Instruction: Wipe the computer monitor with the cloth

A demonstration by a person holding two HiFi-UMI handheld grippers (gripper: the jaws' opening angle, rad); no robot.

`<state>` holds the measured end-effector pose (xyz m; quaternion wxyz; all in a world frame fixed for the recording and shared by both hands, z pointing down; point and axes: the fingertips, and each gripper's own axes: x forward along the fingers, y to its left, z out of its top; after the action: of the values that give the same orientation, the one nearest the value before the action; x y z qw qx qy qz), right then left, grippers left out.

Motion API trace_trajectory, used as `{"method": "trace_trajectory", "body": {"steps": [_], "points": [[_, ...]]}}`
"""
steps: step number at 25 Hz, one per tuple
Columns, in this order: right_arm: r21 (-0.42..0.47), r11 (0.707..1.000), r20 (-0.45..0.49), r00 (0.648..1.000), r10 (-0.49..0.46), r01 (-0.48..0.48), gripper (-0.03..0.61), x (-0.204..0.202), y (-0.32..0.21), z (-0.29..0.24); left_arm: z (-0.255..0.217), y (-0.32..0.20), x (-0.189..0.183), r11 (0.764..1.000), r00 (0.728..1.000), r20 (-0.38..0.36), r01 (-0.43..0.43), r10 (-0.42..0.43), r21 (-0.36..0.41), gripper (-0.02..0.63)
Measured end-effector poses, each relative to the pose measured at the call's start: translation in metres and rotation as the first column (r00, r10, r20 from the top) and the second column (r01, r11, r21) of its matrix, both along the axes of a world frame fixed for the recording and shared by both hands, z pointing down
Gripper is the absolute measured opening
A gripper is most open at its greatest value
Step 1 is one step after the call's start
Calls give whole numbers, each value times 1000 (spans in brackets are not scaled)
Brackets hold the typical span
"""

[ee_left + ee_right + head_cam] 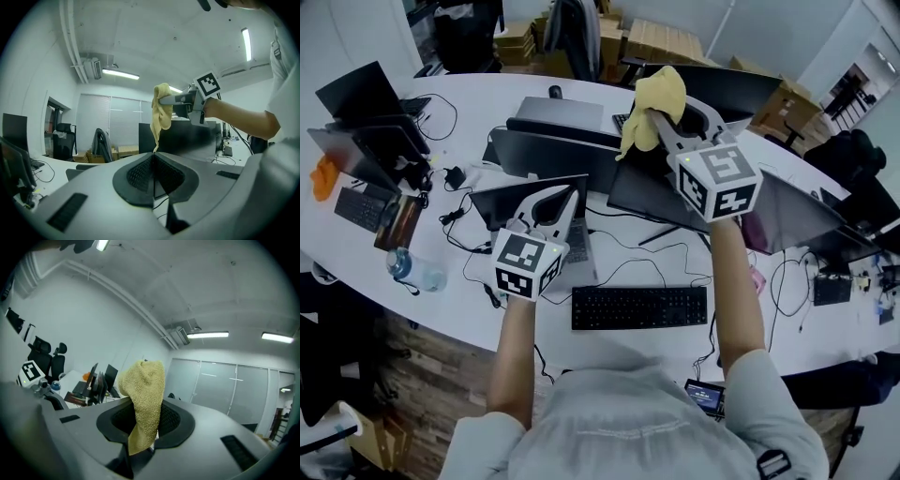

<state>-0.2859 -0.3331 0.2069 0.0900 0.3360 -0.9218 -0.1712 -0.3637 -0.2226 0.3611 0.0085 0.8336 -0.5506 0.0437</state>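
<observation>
- Since the yellow terry cloth (656,94) hangs clamped in the right hand-held gripper (652,120), why is it so high?
- It sits above the black flat-panel computer monitor (642,192), probably to begin wiping at the top edge. The left hand-held gripper (569,195), jaws together and empty, hovers low over the white surface (459,122), out of the way.

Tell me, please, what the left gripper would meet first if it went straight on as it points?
Probably the yellow cloth hanging from the right gripper, with the dark monitor behind it; depth is unclear.
</observation>
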Motion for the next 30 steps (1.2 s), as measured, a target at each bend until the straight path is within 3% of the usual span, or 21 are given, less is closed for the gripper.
{"method": "trace_trajectory", "body": {"steps": [8,18,30], "points": [[57,992,-259,958,123,-112,112,-13,-25,40,8,-2,-7,1000,1000,-11,-20,20,-16,20],[-14,995,-301,949,89,-97,110,-15,-24,45,3,2,1,1000,999,-32,-13,14,18,20],[-59,987,-336,934,120,-148,112,37,-28,52,-12,-5,30,999,999,-2,-37,37,20,20]]}}
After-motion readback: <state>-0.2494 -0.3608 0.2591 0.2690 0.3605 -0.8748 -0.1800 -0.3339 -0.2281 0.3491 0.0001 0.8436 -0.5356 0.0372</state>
